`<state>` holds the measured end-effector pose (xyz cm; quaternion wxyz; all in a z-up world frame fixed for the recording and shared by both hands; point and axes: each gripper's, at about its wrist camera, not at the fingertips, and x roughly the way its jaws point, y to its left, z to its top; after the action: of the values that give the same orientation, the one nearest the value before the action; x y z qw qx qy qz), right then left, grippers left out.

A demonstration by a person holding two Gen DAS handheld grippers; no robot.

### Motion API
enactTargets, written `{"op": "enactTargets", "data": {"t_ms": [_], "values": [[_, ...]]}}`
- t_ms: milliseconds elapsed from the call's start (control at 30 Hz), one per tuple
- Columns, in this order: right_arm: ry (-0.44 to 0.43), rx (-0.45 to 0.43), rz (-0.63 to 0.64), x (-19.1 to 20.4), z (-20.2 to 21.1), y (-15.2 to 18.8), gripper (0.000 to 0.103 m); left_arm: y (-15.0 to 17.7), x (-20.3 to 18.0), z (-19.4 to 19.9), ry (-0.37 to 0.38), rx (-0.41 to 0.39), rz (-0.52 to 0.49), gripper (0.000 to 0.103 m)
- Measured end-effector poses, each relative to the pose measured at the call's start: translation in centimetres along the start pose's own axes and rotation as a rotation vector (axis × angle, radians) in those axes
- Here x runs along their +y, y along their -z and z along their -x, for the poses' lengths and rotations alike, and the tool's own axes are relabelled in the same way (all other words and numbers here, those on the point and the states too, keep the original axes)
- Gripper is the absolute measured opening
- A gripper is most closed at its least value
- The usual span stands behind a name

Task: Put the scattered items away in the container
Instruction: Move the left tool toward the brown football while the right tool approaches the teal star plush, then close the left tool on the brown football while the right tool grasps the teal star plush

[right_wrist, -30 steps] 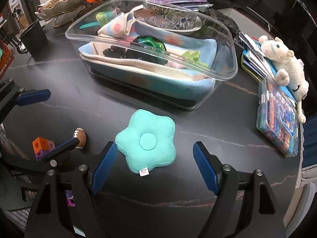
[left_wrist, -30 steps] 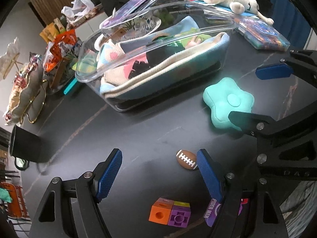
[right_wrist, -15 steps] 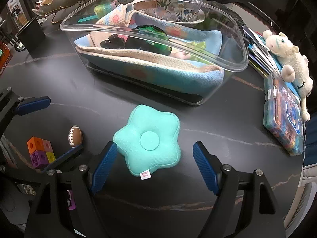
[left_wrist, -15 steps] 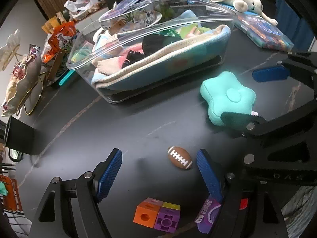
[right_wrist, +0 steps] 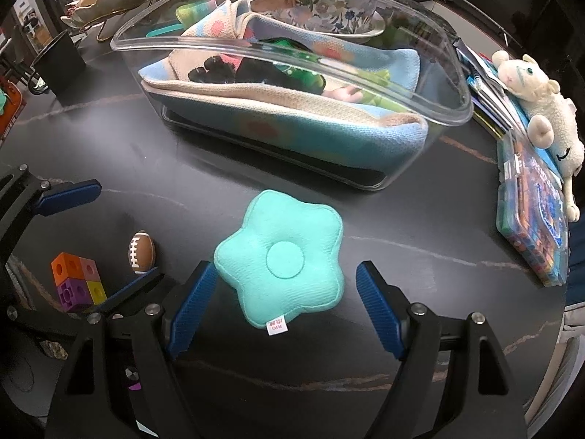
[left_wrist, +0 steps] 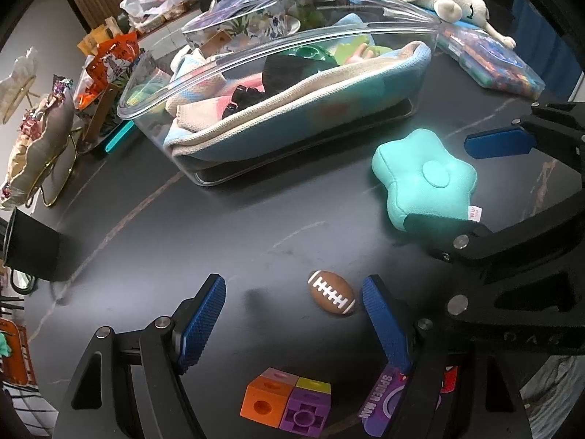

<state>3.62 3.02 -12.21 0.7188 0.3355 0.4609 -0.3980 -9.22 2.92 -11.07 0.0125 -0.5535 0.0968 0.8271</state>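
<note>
Right gripper [right_wrist: 285, 305] low over the black table [right_wrist: 420, 219], jaws wide, straddling the near half of the teal flower cushion [right_wrist: 281, 256], pads apart from it. Left gripper [left_wrist: 294, 314] also wide open, toy football [left_wrist: 332, 292] just inside its right pad [left_wrist: 384, 323]. Orange, pink, purple and yellow cube block [left_wrist: 287, 398] nearer still. Clear plastic tub [right_wrist: 438, 84], cloth-filled, beyond the cushion.
</note>
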Motion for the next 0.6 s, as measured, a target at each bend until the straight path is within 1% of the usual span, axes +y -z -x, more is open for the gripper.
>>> {"op": "enactTargets", "data": {"t_ms": [100,167,233,300,500,600], "values": [[-0.009,0.009,-0.002,0.1,-0.4,-0.1,0.077,0.0,0.0,-0.3,0.000,0.004,0.001,0.074],[-0.009,0.013,-0.003,0.1,-0.6,-0.2,0.077,-0.1,0.0,-0.4,0.003,0.007,-0.001,0.070],[-0.015,0.018,-0.006,0.1,-0.8,-0.2,0.077,-0.1,-0.1,-0.7,0.008,0.015,-0.004,0.061],[-0.017,0.021,-0.007,0.1,-0.9,-0.3,0.077,-0.1,-0.1,-0.7,0.021,0.016,-0.006,0.056],[-0.022,0.027,-0.010,0.1,-1.1,-0.3,0.077,-0.2,-0.4,-0.7,0.021,0.014,-0.013,0.053],[-0.023,0.037,-0.007,0.3,-1.4,-0.4,0.077,-0.3,-0.5,-0.7,0.029,0.015,-0.013,0.049]]}}
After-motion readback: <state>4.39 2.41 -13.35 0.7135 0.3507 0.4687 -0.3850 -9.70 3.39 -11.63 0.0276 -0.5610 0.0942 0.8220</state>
